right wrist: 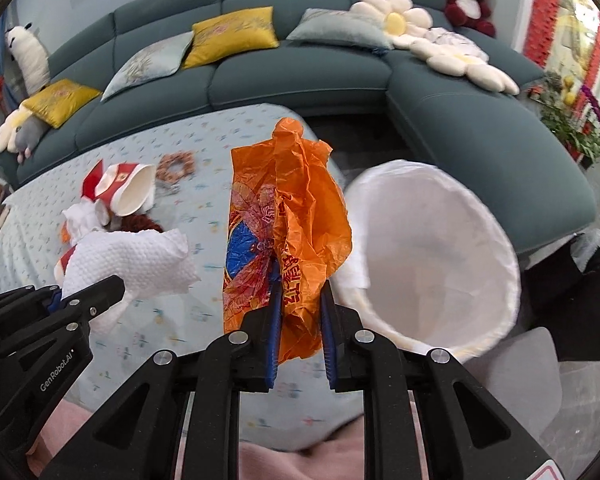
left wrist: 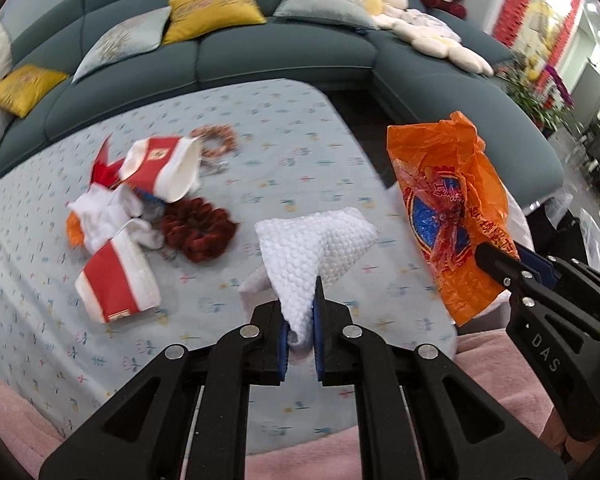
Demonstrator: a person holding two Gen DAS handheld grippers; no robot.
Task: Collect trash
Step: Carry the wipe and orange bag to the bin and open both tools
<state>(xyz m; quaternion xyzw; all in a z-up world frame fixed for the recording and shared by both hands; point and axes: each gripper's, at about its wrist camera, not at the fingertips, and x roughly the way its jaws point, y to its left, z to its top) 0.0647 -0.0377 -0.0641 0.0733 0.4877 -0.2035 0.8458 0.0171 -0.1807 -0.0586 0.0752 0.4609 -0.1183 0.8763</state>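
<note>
Left gripper (left wrist: 300,320), marked "GenRobot.AI", pinching a white paper towel (left wrist: 312,252) above the table (left wrist: 260,128). Right gripper (right wrist: 300,316), marked "DAS", clamped on an orange plastic bag (right wrist: 288,216) with unreadable red print, just left of the white-lined bin (right wrist: 500,240).

A table in a pale patterned cloth (left wrist: 292,132) carries crushed red-and-white paper cups (left wrist: 162,168), a dark red scrunchie (left wrist: 200,230) and a beaded ring (left wrist: 216,142).

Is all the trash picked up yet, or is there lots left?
Not yet. The white-lined bin looks empty. In hand: the left gripper pinches a white paper towel, and the right gripper pinches an orange plastic bag. Left on the table: red-and-white paper cups and crumpled wrappers.
</note>
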